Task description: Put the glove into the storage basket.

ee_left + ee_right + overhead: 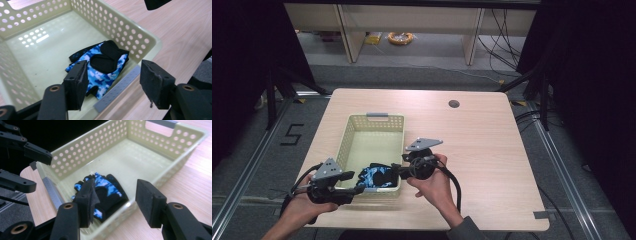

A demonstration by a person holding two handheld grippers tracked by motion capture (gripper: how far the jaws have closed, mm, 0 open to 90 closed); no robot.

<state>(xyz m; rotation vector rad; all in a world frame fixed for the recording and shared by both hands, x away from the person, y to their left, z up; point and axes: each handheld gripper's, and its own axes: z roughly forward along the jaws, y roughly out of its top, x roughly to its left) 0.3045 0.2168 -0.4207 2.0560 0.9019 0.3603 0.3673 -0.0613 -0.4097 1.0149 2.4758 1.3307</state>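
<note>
You had both grippers at the near end of the basket (pixel 346 131), a pale cream plastic tub with walls punched in rows of round holes and a grey handle strip at each short end. It stood on the left half of the tabletop (pixel 482 150), which was light wood-grain laminate with rounded corners and a dark round hole near its far edge. The glove (pixel 101 65) lay flat on the smooth, glossy basket floor, in the near corner on your right-hand side; it was soft fabric in blue, white and black camouflage with plain black padded patches. Your left gripper (pixel 113 81) hovered over the near rim with its jaws apart and nothing between the worn, frayed foam pads. Your right gripper (pixel 115 200) stood just beside the basket's right wall, jaws likewise spread, pads touching nothing. Around the table lay grey carpet, metal rails, black curtains and pale shelving at the back.
</note>
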